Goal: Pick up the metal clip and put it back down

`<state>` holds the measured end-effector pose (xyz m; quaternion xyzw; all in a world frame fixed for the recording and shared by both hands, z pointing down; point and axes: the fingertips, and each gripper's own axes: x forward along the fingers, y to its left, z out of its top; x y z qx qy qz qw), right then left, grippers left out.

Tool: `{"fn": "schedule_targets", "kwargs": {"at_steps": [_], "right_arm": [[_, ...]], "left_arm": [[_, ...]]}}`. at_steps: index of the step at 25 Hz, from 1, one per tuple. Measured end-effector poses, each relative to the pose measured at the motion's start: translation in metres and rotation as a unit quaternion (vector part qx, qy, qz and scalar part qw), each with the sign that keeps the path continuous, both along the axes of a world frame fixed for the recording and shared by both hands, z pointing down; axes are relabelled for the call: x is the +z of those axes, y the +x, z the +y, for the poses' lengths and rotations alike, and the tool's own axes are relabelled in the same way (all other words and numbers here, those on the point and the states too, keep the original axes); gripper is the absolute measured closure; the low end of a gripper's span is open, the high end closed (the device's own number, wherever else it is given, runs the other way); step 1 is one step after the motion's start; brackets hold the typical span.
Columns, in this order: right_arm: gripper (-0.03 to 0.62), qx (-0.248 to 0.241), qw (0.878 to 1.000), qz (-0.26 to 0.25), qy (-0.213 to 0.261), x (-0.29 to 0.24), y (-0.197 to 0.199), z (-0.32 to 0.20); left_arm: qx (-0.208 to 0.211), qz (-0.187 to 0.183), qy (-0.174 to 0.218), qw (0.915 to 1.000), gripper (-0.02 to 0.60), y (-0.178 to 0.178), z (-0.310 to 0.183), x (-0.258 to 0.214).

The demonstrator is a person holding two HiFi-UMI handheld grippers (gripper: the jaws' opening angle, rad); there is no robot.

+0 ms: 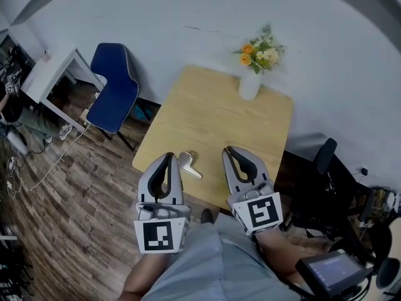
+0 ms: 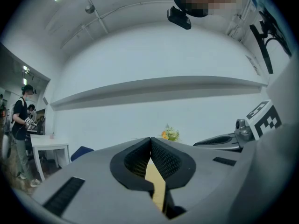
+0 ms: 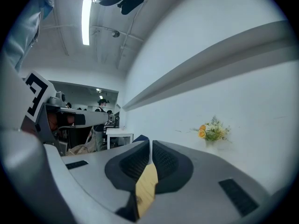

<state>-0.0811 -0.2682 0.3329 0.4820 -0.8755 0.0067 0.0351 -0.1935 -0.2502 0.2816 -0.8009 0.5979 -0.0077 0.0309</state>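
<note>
A: What sits closest to the camera?

B: The person's pale shirt point(image 1: 207, 265). Just past it are the marker cubes of the two tools, the left cube point(image 1: 161, 234) and the right cube point(image 1: 262, 212).

A: And the tongs themselves?

B: The left tongs point(image 1: 169, 157) and the right tongs point(image 1: 229, 150) both reach over the near edge of the worktop point(image 1: 207, 108), side by side and apart from each other. In the left gripper view the jaws meet at their tips with nothing between them. Only a sliver of the light wood shows through the hollow behind the tips. The right gripper view shows the same: tips together and nothing held.

A: Where is the metal clip?

B: The metal clip point(image 1: 190, 165) lies on the worktop between the two tongs, near the front edge. It is just beside the tip of the left tongs and clearly apart from the right tongs. Neither one grips it.

A: Farther back?

B: At the worktop's far edge a white vase point(image 1: 249, 85) stands upright. It holds orange and white flowers point(image 1: 259, 51), close against the pale wall point(image 1: 188, 17).

A: And off to the side?

B: To the left a blue chair point(image 1: 113, 86) stands on the wooden floor point(image 1: 62, 193), with a white desk point(image 1: 50, 74) just beyond it.
</note>
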Motion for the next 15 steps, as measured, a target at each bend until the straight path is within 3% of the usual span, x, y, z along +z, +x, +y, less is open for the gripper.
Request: {"fn": "schedule_targets", "kwargs": {"at_steps": [15], "right_arm": [[0.546, 0.001, 1.0, 0.015, 0.005, 0.0001, 0.0035, 0.0019]], "left_arm": [[0.01, 0.01, 0.002, 0.9999, 0.563, 0.0078, -0.0022, 0.0002]]}}
